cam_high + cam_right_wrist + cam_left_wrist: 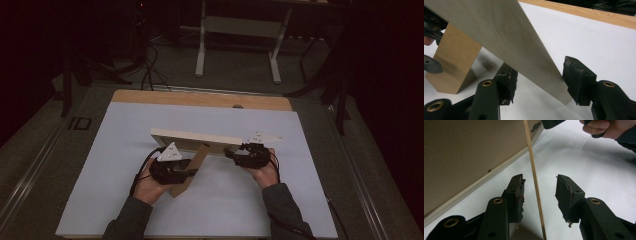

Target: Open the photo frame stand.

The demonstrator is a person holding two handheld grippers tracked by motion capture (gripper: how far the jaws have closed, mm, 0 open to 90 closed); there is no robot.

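The left gripper (539,195) view shows its spread jaws straddling the stand (534,177) edge-on; the right gripper (539,80), jaws spread, flanks the frame (506,37) on the surface (586,37).

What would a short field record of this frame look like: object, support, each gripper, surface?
object: picture frame, standing on its long edge, back toward the person
support: brown easel stand, folded out from the frame's back
left gripper: jaws open, straddling the stand's thin edge
right gripper: jaws open around the frame's end; grip not closed
surface: white table top with a wooden far edge
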